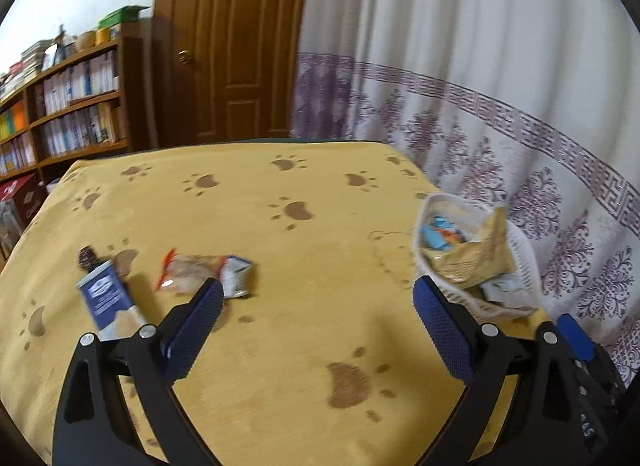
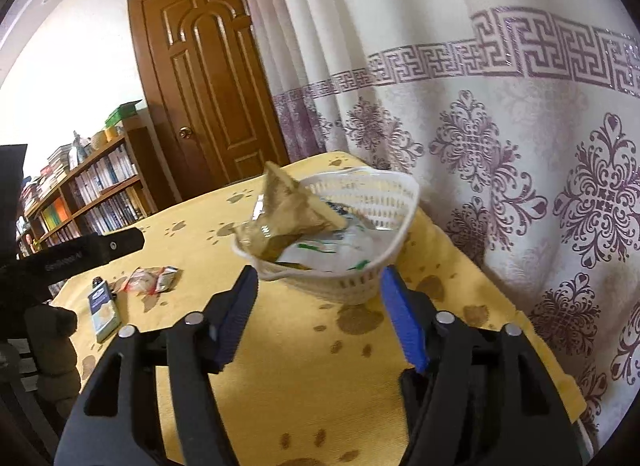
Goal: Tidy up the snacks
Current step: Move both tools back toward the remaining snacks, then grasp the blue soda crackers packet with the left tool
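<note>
While both hand-held grippers hang open and empty, the clear snack packet [image 1: 200,270] is seen at about eleven o'clock of the left hand-held gripper [image 1: 316,306] — the nearer one — its long axis lying crosswise on the bench [image 1: 320,205], the basket [image 1: 524,266] at two o'clock.

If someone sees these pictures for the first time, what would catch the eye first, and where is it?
Probably the white basket near the table's right edge by the curtain, with a crumpled tan snack bag sticking out above its rim. Next, the loose snacks on the yellow paw-print tablecloth to the left: a blue-and-white box and small wrapped packets. Both tongs, left and right, are open and empty.
</note>
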Demonstrator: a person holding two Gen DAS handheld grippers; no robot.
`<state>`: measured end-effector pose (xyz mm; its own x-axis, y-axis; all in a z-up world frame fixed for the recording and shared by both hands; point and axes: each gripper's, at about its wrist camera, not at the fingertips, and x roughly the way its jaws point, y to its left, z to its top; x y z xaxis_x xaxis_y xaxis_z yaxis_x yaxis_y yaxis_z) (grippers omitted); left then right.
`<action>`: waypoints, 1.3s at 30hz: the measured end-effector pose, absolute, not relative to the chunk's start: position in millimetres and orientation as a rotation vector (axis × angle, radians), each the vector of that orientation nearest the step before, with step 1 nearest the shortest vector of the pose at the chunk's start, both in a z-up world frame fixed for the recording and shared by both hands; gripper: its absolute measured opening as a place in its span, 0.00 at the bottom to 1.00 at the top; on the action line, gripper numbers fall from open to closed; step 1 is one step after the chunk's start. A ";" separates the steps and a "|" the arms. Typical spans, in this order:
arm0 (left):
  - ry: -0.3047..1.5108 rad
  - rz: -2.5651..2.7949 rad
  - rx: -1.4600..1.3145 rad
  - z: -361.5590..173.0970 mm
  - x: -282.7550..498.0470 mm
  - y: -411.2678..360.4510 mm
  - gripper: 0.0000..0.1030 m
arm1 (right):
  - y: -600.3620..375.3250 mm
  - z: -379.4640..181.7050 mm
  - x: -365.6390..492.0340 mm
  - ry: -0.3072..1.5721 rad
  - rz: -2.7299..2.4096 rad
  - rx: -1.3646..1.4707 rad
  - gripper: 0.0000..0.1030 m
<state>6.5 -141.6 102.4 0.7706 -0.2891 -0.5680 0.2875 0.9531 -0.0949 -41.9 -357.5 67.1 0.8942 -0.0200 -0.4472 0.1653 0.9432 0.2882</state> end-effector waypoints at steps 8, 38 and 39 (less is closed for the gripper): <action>0.632 -0.140 -0.037 92.4 18.0 -85.1 0.93 | -322.3 63.5 -37.2 0.498 -0.028 0.295 0.65; 0.875 0.161 -0.182 14.1 102.2 22.8 0.91 | -262.1 45.2 -17.1 0.611 0.078 0.222 0.65; 0.871 0.159 -0.184 13.9 102.0 23.4 0.90 | -260.8 44.2 -16.0 0.615 0.078 0.221 0.65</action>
